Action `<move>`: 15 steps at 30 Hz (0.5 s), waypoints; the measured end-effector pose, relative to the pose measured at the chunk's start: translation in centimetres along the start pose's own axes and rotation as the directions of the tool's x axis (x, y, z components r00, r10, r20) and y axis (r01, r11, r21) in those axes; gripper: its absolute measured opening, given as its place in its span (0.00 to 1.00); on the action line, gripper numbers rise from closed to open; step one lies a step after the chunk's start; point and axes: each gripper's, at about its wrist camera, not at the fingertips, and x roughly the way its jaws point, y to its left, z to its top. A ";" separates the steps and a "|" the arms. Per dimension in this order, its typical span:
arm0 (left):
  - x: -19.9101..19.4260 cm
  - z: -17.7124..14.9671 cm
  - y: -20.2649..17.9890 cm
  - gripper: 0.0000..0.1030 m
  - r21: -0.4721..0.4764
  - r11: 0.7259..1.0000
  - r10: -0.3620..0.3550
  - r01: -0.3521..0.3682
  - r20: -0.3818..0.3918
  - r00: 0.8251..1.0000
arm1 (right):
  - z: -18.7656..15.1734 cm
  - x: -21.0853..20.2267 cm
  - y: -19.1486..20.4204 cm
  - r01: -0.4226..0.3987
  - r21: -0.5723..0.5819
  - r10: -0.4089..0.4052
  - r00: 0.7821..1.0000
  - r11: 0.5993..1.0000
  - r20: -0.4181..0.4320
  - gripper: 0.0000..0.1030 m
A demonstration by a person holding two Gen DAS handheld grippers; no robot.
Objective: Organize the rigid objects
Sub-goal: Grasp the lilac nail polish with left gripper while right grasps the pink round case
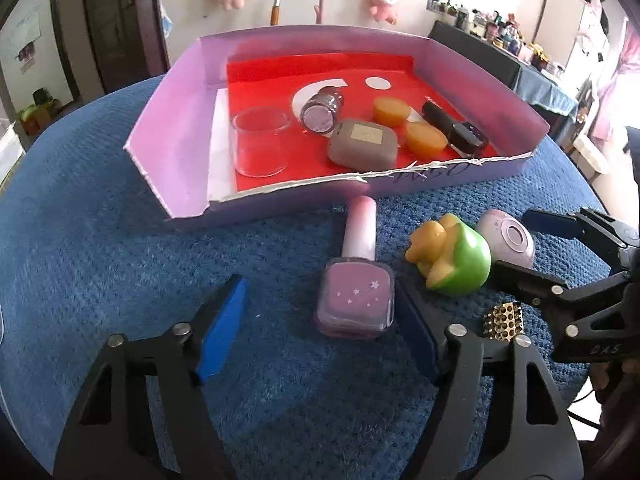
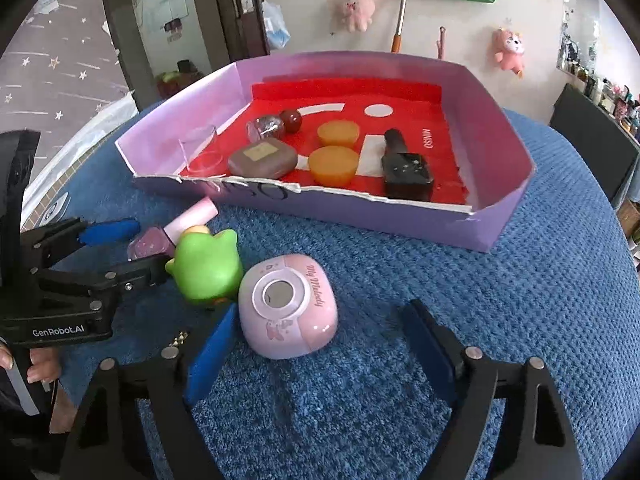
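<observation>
A pink nail polish bottle [image 1: 354, 304] lies on the blue cloth between the fingers of my left gripper [image 1: 320, 328]. The right pad is close beside it and the left pad stands well clear, so the gripper is open. A pink round "My Melody" case [image 2: 288, 306] lies between the fingers of my right gripper [image 2: 322, 354]. Its left pad is near the case's side, the right pad is apart from it, and this gripper is open too. A green and yellow toy [image 1: 452, 260] sits between the bottle and the case.
A lilac box [image 1: 440, 178] with a red floor stands behind, holding a glass cup [image 1: 262, 142], a grey case [image 1: 362, 144], two orange lids, a dark polish bottle [image 1: 456, 130] and a small jar. A gold studded piece [image 1: 502, 322] lies near the right gripper. A hand [image 2: 40, 364] holds the left gripper.
</observation>
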 end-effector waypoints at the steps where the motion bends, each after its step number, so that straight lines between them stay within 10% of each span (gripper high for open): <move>1: 0.0 0.0 -0.1 0.63 0.008 1.000 -0.001 0.001 0.000 1.000 | 0.0 0.0 0.1 -0.003 -0.009 0.003 1.000 1.000 0.000 0.77; 5: 0.0 0.1 -0.8 0.42 0.051 0.998 -0.023 0.023 0.006 1.000 | 0.0 -0.1 0.7 -0.026 -0.036 0.027 1.000 0.999 0.011 0.49; 15: -2.5 0.4 -1.7 0.33 0.071 0.996 -0.065 0.061 0.051 0.997 | 0.3 -2.5 0.8 -0.045 -0.052 0.049 0.996 0.998 0.078 0.49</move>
